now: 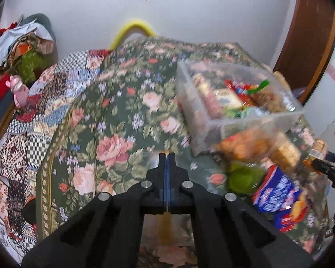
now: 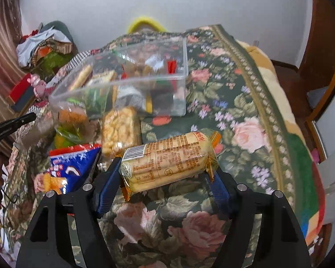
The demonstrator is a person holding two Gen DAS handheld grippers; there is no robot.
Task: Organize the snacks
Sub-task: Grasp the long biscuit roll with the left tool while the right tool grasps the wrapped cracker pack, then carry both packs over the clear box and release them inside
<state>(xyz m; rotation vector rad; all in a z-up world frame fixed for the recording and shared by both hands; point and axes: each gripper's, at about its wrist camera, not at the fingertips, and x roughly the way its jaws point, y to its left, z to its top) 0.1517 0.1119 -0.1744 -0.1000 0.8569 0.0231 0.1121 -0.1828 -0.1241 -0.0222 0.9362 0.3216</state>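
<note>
My right gripper (image 2: 165, 167) is shut on a long biscuit packet (image 2: 167, 156), its blue pads pressing on the two ends and holding it a little above the floral bedspread (image 2: 234, 111). My left gripper (image 1: 166, 156) is shut, with a thin clear wrapper with an orange seam (image 1: 165, 225) pinched between the pads. A clear plastic box (image 1: 212, 120) with several snacks inside stands at the right of the left wrist view, and the same box (image 2: 122, 84) is ahead in the right wrist view. Loose snacks lie in front of it: a blue bag (image 2: 73, 167), a cracker packet (image 2: 120, 131) and a green packet (image 1: 243, 176).
The floral spread (image 1: 114, 134) covers a bed; a patchwork cover (image 1: 44, 111) lies to its left. A heap of clothes (image 1: 22, 42) sits at the far left, and a brown door (image 1: 308, 40) stands at the right. A white wall lies behind.
</note>
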